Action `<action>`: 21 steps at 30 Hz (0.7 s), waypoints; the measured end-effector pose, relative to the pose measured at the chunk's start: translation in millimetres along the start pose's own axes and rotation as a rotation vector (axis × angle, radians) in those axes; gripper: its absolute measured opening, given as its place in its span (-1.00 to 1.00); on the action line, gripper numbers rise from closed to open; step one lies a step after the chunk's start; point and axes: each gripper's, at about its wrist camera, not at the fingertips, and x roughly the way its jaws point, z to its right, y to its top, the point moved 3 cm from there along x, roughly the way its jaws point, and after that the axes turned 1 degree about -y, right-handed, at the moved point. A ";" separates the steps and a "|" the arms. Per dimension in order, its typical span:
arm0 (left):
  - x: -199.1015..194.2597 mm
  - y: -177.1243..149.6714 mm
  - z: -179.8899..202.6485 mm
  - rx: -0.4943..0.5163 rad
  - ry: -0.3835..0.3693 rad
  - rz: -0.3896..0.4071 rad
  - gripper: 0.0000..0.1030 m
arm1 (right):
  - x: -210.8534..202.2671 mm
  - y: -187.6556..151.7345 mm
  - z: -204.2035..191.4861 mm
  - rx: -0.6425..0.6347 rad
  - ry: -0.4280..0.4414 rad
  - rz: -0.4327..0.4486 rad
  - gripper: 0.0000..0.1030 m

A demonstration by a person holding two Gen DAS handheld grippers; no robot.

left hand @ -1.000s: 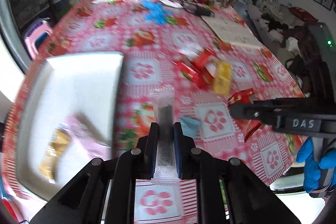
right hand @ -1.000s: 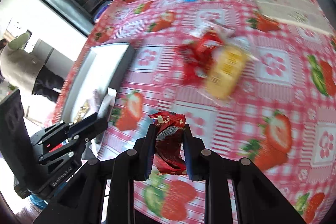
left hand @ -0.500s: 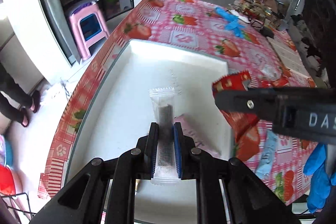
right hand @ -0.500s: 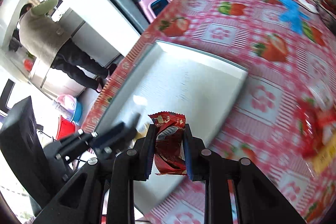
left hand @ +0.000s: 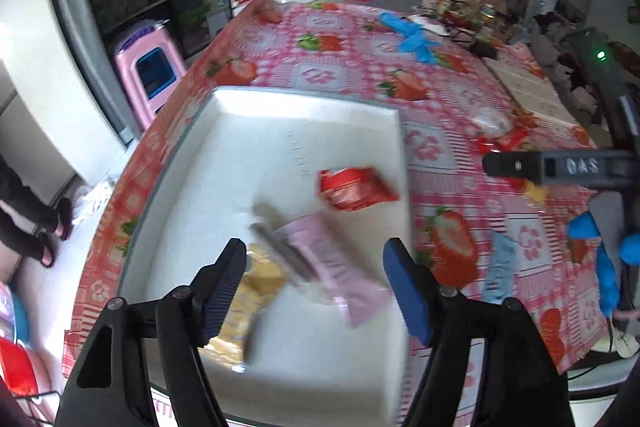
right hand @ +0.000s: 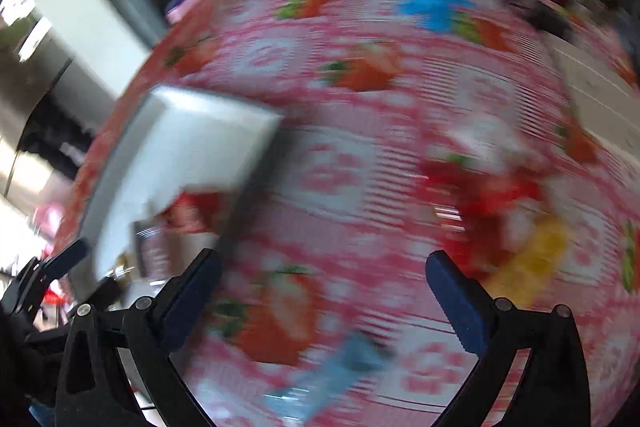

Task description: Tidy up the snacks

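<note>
Left wrist view: the left gripper (left hand: 314, 267) hangs over the shallow white rectangular tray (left hand: 224, 131); its jaws are opening, well apart, with nothing pressed between the blue pads. Beneath the gap, inside the tray, lie a pink snack wrapper (left hand: 336, 267), a narrow clear sachet with a dark strip (left hand: 280, 247) touching the pink one's left side, and a yellow snack packet (left hand: 244, 307) at the near left under the left finger. A red foil snack packet (left hand: 354, 185) lies farther in, towards the tray's right wall. The tray sits at the near left of the table covered with a red and pink strawberry-print cloth (left hand: 344, 75). To the right of the tray, on the cloth, lies a light blue sachet (left hand: 498, 273); farther off is a small heap of red and white snacks (left hand: 500, 135). One finger of the right gripper (left hand: 552, 167) reaches in from the right, held by a hand in a blue glove (left hand: 604, 259).

Right wrist view, heavily blurred: the right gripper (right hand: 324, 283) has its jaws opening wide with nothing between them, above the cloth (right hand: 340, 163). The tray (right hand: 192, 147) is at left with the red packet (right hand: 192, 211) at its near part, the light blue sachet (right hand: 332, 375) near the bottom, and the red and yellow heap of snacks (right hand: 508, 219) at right.
</note>
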 end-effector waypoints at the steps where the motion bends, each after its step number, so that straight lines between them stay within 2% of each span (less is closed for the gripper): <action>1: -1.9 1.5 12.1 0.021 -0.023 0.001 0.52 | -5.2 -1.8 28.0 0.067 -0.027 0.016 1.00; 3: -2.1 3.0 41.7 0.075 -0.073 -0.009 0.55 | -11.2 -7.5 77.0 0.194 -0.073 0.030 1.00; 6: 4.5 -5.7 90.0 0.174 -0.112 -0.056 0.63 | -5.3 -15.1 125.8 0.334 -0.092 0.004 1.00; 9: 24.0 -20.6 139.2 0.297 -0.061 -0.093 0.63 | 7.7 -18.5 141.4 0.389 -0.066 -0.020 1.00; 11: 35.0 -27.3 154.8 0.328 -0.053 -0.107 0.63 | 19.1 -16.8 141.2 0.402 -0.044 -0.035 1.00; 12: 42.8 -30.3 162.3 0.337 -0.041 -0.123 0.63 | 21.9 -15.4 141.8 0.398 -0.062 -0.027 0.95; 13: 48.1 -32.5 165.0 0.338 -0.035 -0.133 0.63 | 22.4 -14.4 139.5 0.386 -0.074 -0.019 0.88; 14: 53.5 -34.2 168.1 0.336 -0.031 -0.142 0.63 | 20.7 -12.2 134.4 0.360 -0.094 -0.012 0.55; 15: 57.2 -35.5 169.7 0.336 -0.024 -0.148 0.63 | 18.2 -9.3 129.0 0.317 -0.120 -0.006 -0.03; 16: 60.8 -36.9 170.4 0.332 -0.011 -0.153 0.63 | 15.5 -10.7 126.4 0.294 -0.125 -0.008 -0.24; 18: 64.9 -39.3 169.1 0.319 -0.005 -0.161 0.57 | 14.9 -13.8 123.2 0.267 -0.095 -0.028 -0.25; 21: 66.7 -40.9 168.8 0.267 -0.052 -0.152 0.29 | 5.6 -34.2 129.0 0.232 -0.073 -0.041 -0.25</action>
